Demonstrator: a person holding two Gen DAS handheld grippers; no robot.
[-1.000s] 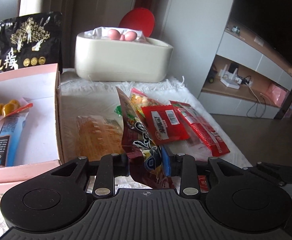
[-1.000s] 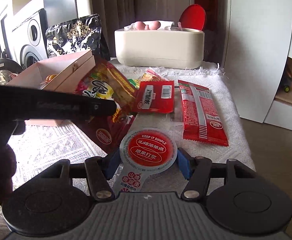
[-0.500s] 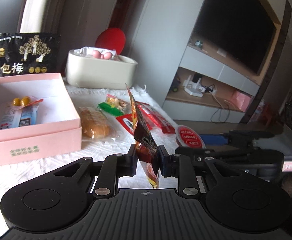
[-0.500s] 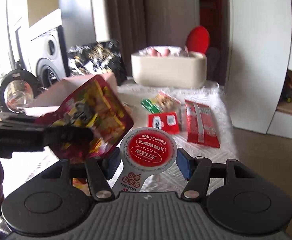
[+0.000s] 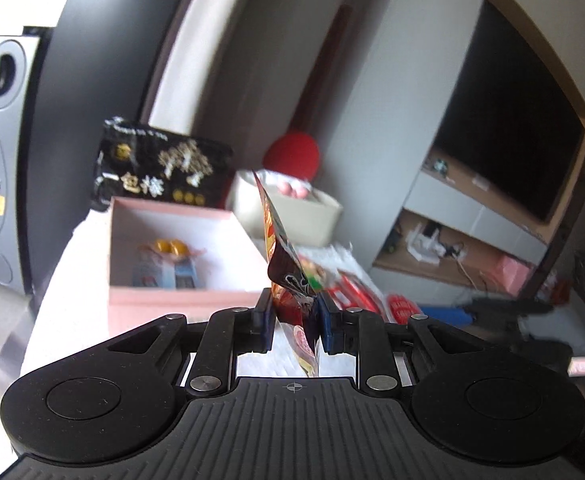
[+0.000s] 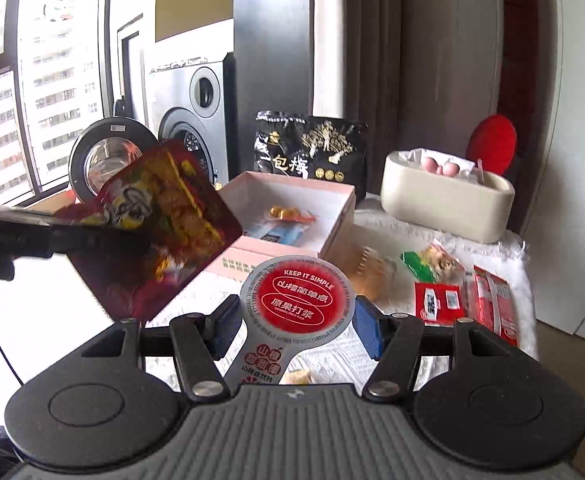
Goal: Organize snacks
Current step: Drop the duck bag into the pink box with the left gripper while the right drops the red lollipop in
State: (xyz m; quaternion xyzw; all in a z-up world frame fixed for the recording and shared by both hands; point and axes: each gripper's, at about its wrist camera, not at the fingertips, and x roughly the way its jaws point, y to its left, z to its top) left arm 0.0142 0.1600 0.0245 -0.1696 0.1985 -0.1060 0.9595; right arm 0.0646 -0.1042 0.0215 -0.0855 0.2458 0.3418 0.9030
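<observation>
- Left gripper [image 5: 292, 320]: we see its jaws nearly closed, pinching a dark red snack packet [image 5: 282, 256] edge-on, raised above the table.
- Right gripper [image 6: 292, 322]: we see its blue pads set moderately apart, pressed against the rim of a round red-lidded hawthorn cup [image 6: 296, 300], which it holds.
- Pink box [image 6: 332, 232]: open on the white tablecloth [image 6: 504, 256], with small packets inside; further snacks lie to its right.
</observation>
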